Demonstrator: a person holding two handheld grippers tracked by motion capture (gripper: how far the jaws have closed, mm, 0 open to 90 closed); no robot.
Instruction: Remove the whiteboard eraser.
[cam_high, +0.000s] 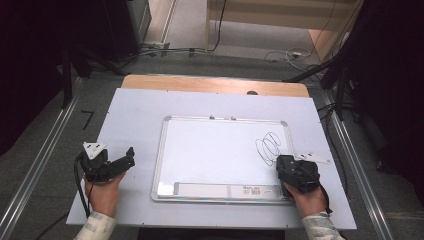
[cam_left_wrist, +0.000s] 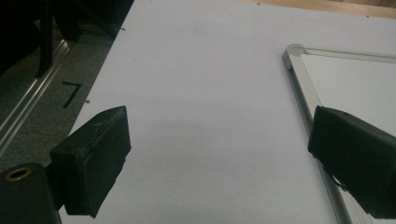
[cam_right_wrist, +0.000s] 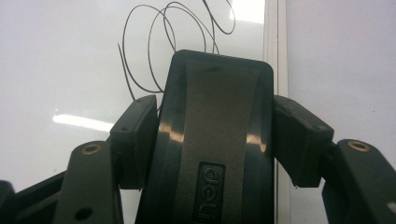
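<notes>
- So, a black eraser (cam_right_wrist: 215, 135) is being gripped by the right gripper (cam_right_wrist: 215, 140), one jaw pressed against each long side, with the jaws pulled in narrow around it.
- It's a dark, glossy block with rounded corners and a flatter grey strip down the middle; a small raised "deli" logo is being shown near its lower end in the right gripper view.
- The eraser is being held at the right end of the whiteboard (cam_high: 165, 150), just below a looping black scribble (cam_high: 268, 147) and close beside the board's silver right-hand frame.
- The whiteboard itself is lying flat on a pale sheet (cam_high: 135, 110) over the table, with a grey strip running along its near edge.
- The left gripper (cam_high: 122, 162) is being held well off to the left over the bare sheet, jaws spread wide with nothing between them.
- In the high view the eraser is being covered almost entirely by the right gripper and hand, so its shape can't be made out there.
- The eraser's underside and bottom end are being cut off in the right gripper view, so whether it's touching the board can't be told.
- The print on the board's near strip is too small to be read.
</notes>
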